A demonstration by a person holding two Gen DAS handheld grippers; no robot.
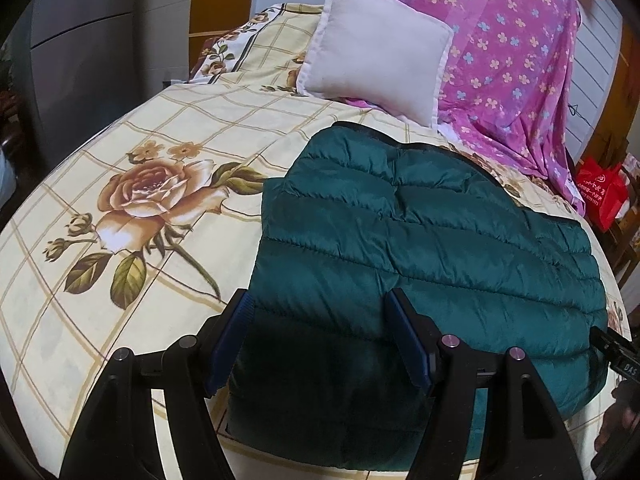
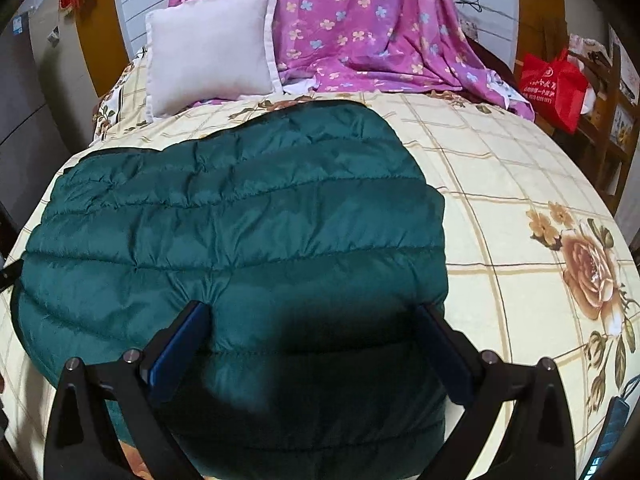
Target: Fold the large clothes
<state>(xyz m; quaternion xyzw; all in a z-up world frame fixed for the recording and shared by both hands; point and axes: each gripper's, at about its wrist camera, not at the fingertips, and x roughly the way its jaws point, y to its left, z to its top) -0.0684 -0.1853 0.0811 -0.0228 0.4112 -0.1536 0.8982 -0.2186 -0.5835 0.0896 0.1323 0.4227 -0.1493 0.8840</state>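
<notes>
Teal quilted down jacket (image 1: 420,240), folded into a thick rounded block, lies on a bed (image 1: 120,300) beneath both grippers. Left gripper (image 1: 318,312): its two blue-padded fingers (image 1: 236,332) stand apart over the near left portion of the jacket, the fabric showing in the gap between them; neither pad visibly pinches the cloth. Right gripper (image 2: 312,320): its fingers (image 2: 180,344) likewise stand apart above the near edge of the jacket (image 2: 240,220), straddling a dark shadowed patch of the quilting; whether the tips touch the fabric cannot be told. In the left wrist view a small part of the other gripper shows at the right margin, next to the jacket's right edge.

Surface: the bed carries a cream sheet (image 2: 500,200) with a tan grid and large printed roses. The jacket sits near the middle of the bed, with bare sheet on both sides.

Background: one pale square cushion (image 1: 376,48) leans at the head of the bed, just beside one pink floral cloth (image 1: 516,60) draped over something behind it. One red bag (image 2: 556,88) sits on wooden furniture beyond the bed's edge. White panelled boards and brown wood trim stand behind the cloth; grey cabinet fronts appear at the left of both views.

Count: one jacket, two grippers, one cushion, one draped cloth, one red bag.
</notes>
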